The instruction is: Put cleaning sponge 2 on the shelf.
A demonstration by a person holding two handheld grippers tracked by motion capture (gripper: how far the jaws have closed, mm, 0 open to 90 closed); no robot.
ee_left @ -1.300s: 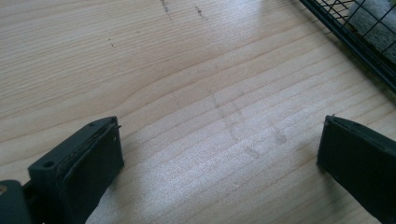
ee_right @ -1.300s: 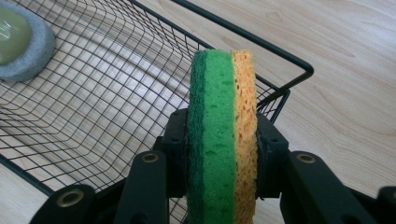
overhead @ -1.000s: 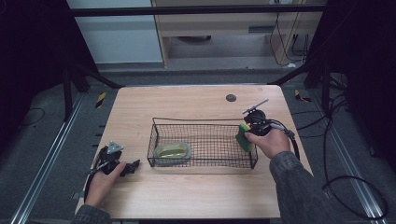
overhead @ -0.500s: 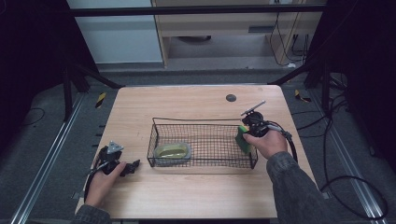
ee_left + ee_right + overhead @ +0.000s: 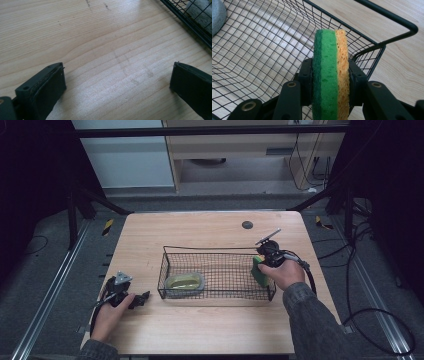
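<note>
Sponge held over the basket's right end, ready to go in.

The right gripper (image 5: pixel 330 82) clamps the sponge (image 5: pixel 330 72) on edge above the wire basket (image 5: pixel 165 265) at about three o'clock; next it likely lowers and lets go. The left gripper (image 5: pixel 142 297) rests on the table (image 5: pixel 200 227) at eight o'clock, jaws spread wide, grasping nothing.

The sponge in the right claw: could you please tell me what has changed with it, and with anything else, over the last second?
Hardly anything. The right claw stays shut on the sponge at the right end of the basket; hand and sponge have edged slightly towards the near side, nothing more. Nothing was taken up or let go. The left claw stays open over the table at the near left, and the dish lies unmoved in the basket.
</note>
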